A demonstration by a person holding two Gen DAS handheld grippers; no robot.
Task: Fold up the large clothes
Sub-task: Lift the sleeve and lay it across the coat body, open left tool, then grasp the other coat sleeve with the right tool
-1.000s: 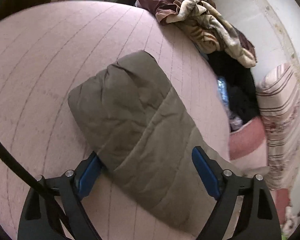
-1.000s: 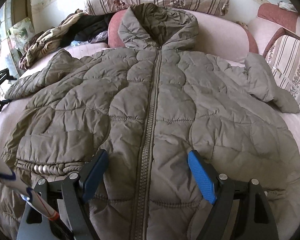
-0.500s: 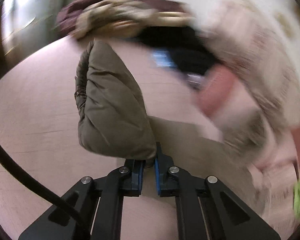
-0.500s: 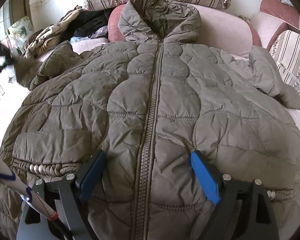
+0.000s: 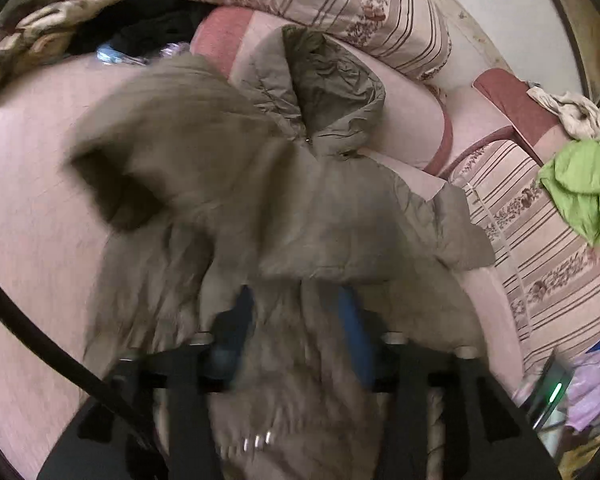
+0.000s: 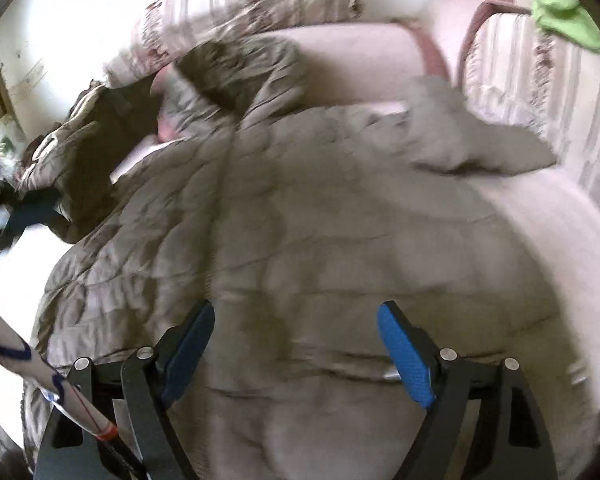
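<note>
A large olive quilted jacket (image 5: 320,208) lies front up on the pink bed, its hood (image 5: 328,80) against a pink bolster. In the blurred left wrist view one sleeve (image 5: 172,140) is swung over the jacket's body. My left gripper (image 5: 296,324) hangs over the body with its jaws opening; jacket fabric shows between the blue pads, which stand apart from it. The other sleeve (image 5: 456,232) lies out to the right. In the right wrist view my right gripper (image 6: 296,350) is open just above the jacket (image 6: 320,220), holding nothing.
A striped pillow (image 5: 340,4) leans on the wall behind the hood. A heap of clothes (image 5: 60,28) sits at the back left. A green cloth (image 5: 580,188) lies on a striped armchair (image 5: 540,260) at the right. Bare pink bed cover (image 5: 32,200) lies left.
My left gripper closed on the sleeve's end, carried it up and across over the jacket's body, and its jaws now stand apart. My right gripper shifted a little and stayed open.
</note>
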